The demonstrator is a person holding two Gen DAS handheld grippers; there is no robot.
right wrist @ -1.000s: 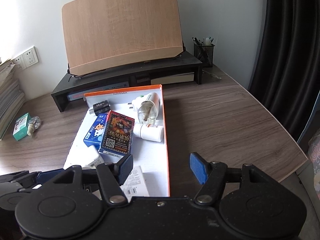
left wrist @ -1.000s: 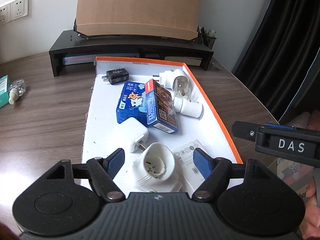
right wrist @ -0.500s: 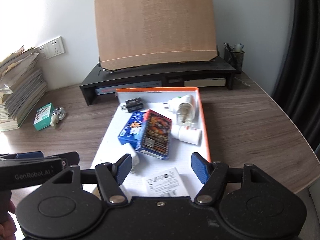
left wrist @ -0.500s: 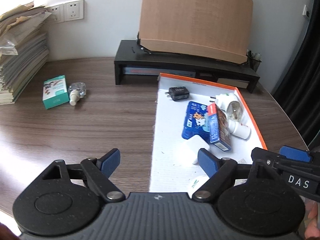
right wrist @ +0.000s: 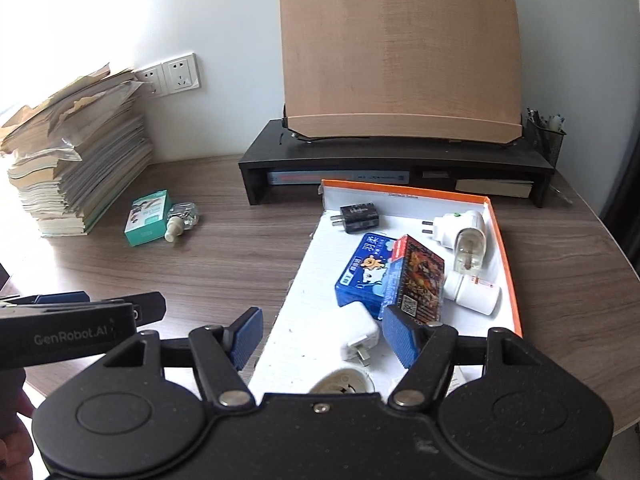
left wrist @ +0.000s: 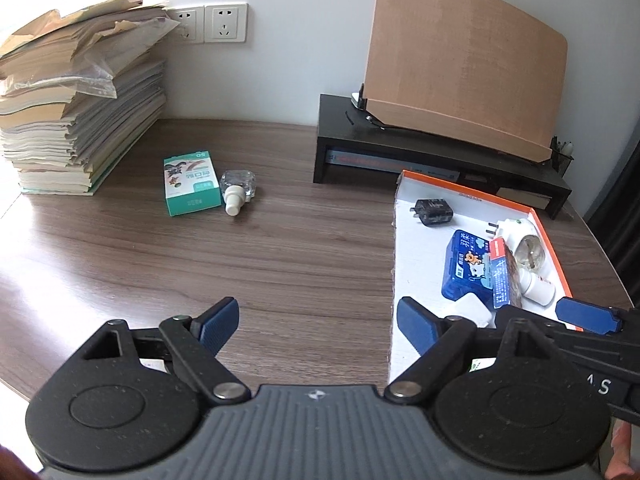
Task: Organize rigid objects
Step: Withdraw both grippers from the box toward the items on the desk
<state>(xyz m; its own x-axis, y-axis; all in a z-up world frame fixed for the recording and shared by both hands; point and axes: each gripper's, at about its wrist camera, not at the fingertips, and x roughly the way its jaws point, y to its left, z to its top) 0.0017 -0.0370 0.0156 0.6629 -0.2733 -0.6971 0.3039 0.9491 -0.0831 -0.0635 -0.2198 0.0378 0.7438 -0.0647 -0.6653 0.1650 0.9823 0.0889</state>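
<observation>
An orange-rimmed white box lid point(right wrist: 506, 240) holds a black charger point(right wrist: 356, 218), a blue box point(right wrist: 360, 276), a dark card box point(right wrist: 420, 280), a white plug-in vaporizer point(right wrist: 466, 236), a white bottle point(right wrist: 472, 294), a white charger point(right wrist: 352, 334) and a white socket piece point(right wrist: 340, 384). A green box point(left wrist: 190, 188) and a small clear bottle point(left wrist: 236, 190) lie on the desk to the left. My left gripper point(left wrist: 316, 326) is open and empty above the desk left of the lid. My right gripper point(right wrist: 324, 336) is open and empty over the lid's near end.
A tall stack of papers point(left wrist: 76, 108) stands at the far left by wall sockets point(left wrist: 212, 24). A black monitor riser point(right wrist: 400, 160) with a wooden board point(right wrist: 400, 60) stands behind the lid. A pen holder point(right wrist: 546, 136) sits at its right end.
My left gripper has swung left, from over the white socket piece to the bare desk. My right gripper has also turned left, from the lid's right edge to over its near end.
</observation>
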